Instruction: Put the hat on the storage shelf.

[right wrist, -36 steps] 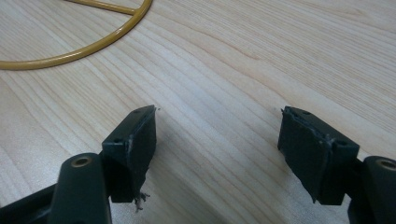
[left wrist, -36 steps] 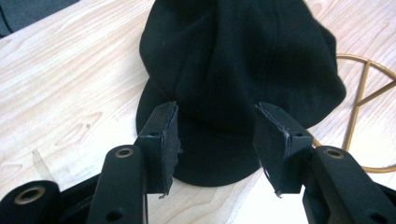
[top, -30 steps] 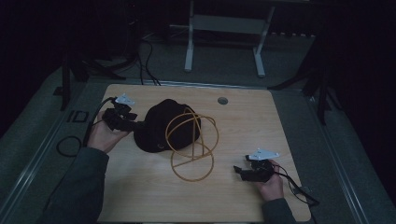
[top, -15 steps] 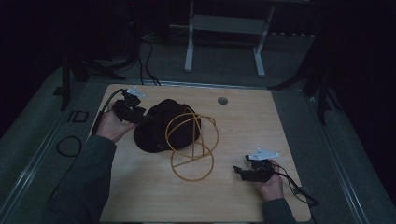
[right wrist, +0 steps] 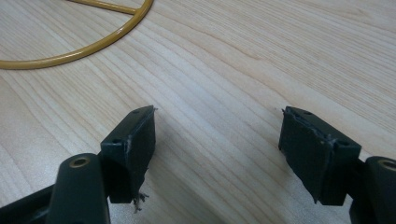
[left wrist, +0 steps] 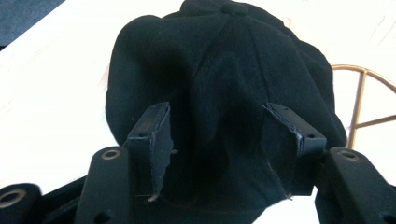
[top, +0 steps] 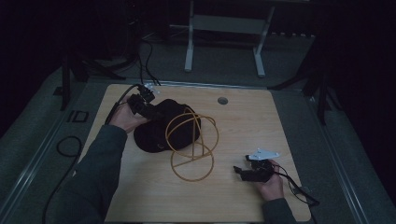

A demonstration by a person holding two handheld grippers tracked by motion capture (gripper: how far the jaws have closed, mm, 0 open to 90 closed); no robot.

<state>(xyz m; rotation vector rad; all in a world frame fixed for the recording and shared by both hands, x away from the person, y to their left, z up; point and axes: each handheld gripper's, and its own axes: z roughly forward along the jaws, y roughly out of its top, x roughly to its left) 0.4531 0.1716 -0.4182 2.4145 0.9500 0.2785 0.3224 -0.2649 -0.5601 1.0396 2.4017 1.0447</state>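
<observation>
A black cap (top: 154,133) lies left of centre on the wooden table (top: 280,121), against a gold wire stand (top: 194,151) of looped rings. My left gripper (top: 150,113) sits at the cap's far left edge, pointing into it. In the left gripper view the cap (left wrist: 224,70) bulges between the spread pads of this gripper (left wrist: 224,135), whose jaws have just been opening, with a piece of the gold wire (left wrist: 357,107) at the right. My right gripper (top: 240,171) rests open near the front right, and in its own view (right wrist: 217,135) bare wood lies between the jaws, with the stand's ring (right wrist: 93,46) beyond.
A small round grommet (top: 222,100) sits at the table's far middle. Cables trail from both grippers, one looping on the floor at the left (top: 65,144). A metal frame (top: 189,42) stands on the floor behind the table.
The left hand has moved away from the table's left edge, farther back and to the right, up to the cap's far left side. The right hand has stayed put.
</observation>
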